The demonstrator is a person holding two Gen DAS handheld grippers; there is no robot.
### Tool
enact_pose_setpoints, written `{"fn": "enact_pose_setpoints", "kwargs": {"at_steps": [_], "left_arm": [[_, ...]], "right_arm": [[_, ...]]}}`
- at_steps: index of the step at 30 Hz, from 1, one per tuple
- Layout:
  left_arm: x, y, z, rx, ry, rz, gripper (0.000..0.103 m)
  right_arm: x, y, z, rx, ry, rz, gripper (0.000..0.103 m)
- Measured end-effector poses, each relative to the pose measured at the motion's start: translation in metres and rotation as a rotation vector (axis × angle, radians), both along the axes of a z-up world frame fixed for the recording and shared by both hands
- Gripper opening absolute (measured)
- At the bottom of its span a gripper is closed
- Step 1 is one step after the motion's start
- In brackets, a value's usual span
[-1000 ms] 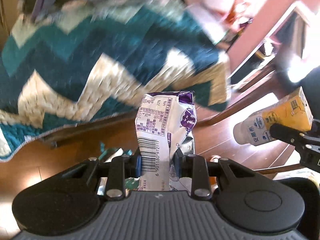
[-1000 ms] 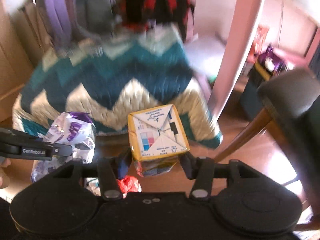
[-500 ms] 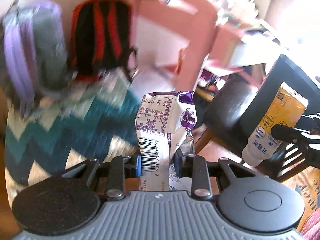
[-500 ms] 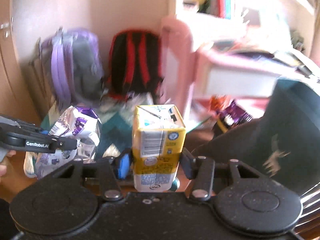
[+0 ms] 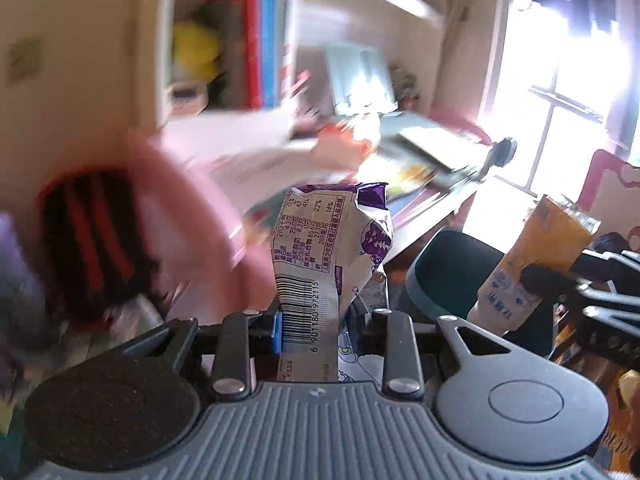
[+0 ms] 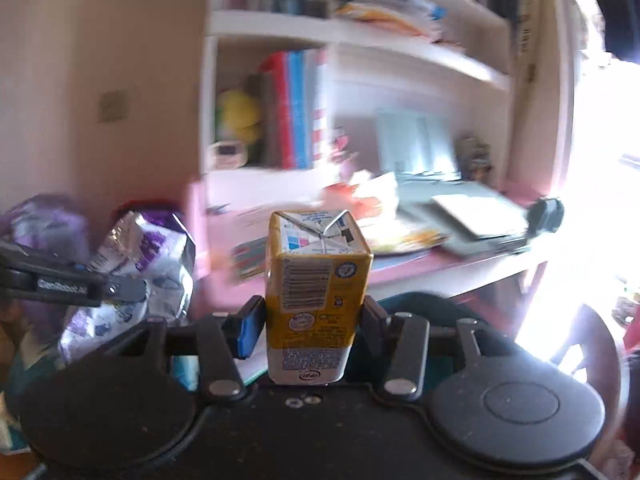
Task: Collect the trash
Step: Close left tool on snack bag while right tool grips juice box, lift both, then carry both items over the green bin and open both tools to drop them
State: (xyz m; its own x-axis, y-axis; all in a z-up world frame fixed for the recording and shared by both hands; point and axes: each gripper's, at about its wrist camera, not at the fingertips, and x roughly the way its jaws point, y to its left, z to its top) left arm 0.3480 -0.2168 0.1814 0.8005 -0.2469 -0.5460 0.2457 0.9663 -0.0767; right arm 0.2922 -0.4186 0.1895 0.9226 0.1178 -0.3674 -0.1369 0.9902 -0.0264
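Left wrist view: the left tongs (image 5: pixel 320 330) are clenched on a crumpled silver-and-purple foil snack wrapper (image 5: pixel 330 256) that stands upright between the pads. At the right edge, the yellow drink carton (image 5: pixel 532 260) is seen tilted in the other tongs.

Right wrist view: the right tongs (image 6: pixel 310 322) grasp the yellow rectangular drink carton (image 6: pixel 316 292) by its sides, upright. Behind it lies a cluttered pink bench (image 6: pixel 448 264) under a white bookshelf (image 6: pixel 352 36). The wrapper (image 6: pixel 136 272) hangs at left.
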Motion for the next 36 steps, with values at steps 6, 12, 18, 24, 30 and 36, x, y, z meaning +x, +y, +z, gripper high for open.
{"fn": "enact_pose_setpoints", "kwargs": {"at_steps": [6,12,18,24,30,36], "left_arm": [[0.046,-0.072,0.013,0.002,-0.010,-0.081,0.029],[0.080,-0.145,-0.001,0.038,0.041,-0.170,0.029],[0.099,-0.200,-0.035,0.111,0.076,-0.228,0.029],[0.114,-0.212,-0.086,0.127,0.209,-0.232,0.029],[0.117,-0.208,-0.098,0.100,0.265,-0.223,0.030],[0.111,-0.206,-0.086,0.069,0.237,-0.225,0.068]], "right_arm": [[0.034,-0.049,-0.015,-0.016,0.081,-0.113,0.050],[0.048,-0.086,-0.043,-0.051,0.205,-0.116,0.050],[0.057,-0.096,-0.065,-0.077,0.318,-0.082,0.050],[0.071,-0.091,-0.089,-0.108,0.414,-0.075,0.051],[0.084,-0.092,-0.107,-0.104,0.502,-0.110,0.053],[0.078,-0.099,-0.104,-0.055,0.477,-0.121,0.053]]}}
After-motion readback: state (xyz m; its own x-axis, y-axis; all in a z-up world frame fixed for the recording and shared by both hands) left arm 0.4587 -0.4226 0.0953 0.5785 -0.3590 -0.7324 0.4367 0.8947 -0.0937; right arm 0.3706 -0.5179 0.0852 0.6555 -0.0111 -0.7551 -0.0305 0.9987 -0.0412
